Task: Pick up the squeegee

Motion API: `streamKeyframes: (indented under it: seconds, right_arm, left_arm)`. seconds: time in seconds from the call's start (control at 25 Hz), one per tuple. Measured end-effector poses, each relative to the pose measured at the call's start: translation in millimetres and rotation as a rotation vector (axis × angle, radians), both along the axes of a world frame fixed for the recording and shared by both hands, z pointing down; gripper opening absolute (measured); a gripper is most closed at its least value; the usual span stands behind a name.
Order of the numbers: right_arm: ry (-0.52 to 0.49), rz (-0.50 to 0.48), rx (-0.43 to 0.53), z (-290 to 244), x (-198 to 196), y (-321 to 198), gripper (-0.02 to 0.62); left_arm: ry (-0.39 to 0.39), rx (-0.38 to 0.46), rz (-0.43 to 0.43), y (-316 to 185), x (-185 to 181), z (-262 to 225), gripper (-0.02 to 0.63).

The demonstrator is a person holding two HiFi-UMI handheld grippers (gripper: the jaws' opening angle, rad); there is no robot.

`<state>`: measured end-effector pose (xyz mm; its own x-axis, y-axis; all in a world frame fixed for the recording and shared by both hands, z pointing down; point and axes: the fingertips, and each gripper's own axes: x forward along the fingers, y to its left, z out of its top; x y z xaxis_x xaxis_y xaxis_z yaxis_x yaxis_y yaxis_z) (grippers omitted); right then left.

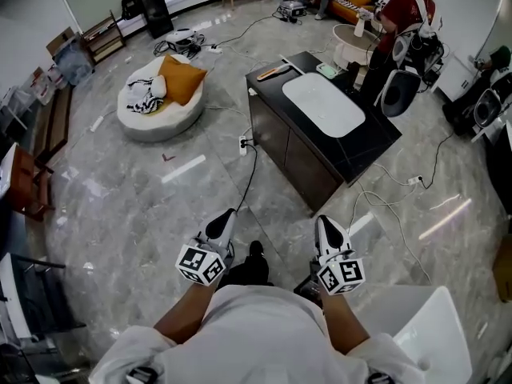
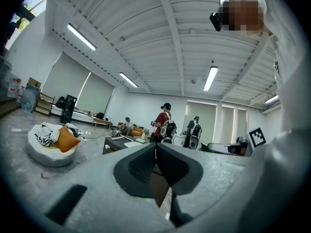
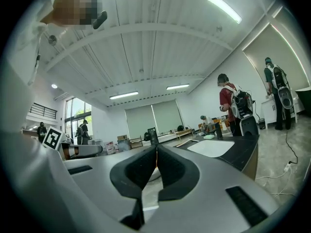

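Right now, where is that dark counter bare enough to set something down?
The near end of the dark counter, this side of the white basin, is bare. Its far end is crowded: squeegee, pale green item, dark bottle.

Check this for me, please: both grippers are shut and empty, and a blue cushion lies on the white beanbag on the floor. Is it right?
One detail is wrong: the cushion on the white beanbag is orange, not blue, as the head view shows. The left gripper and right gripper are indeed shut and empty.
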<state>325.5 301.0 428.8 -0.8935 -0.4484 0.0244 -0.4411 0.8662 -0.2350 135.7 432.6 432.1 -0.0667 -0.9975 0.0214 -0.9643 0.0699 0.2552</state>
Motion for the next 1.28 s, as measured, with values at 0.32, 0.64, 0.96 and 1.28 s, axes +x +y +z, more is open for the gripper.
streamKeyframes:
  seconds: [0.32,0.64,0.96,1.28]
  right_arm:
    - [-0.006,-0.014,0.076,-32.1,-68.8,-70.1,0.015]
    - [0.01,0.009,0.087,-52.2,-149.1,-145.1,0.015]
    - [0.001,0.039,0.079,-48.0,-190.2,-198.0,0.015]
    - [0.008,0.035,0.062,-28.7,-236.5,-267.0,0.015]
  left_arm:
    - [0.085,0.016,-0.05,-56.2,-83.0,11.6,0.017]
    - [0.062,0.036,-0.003,-124.9,-164.8,-14.2,0.017]
    - [0.094,0.004,0.024,-174.5,-213.4,2.6,0.017]
    - [0.098,-0.024,0.076,-251.1,-248.7,15.2,0.017]
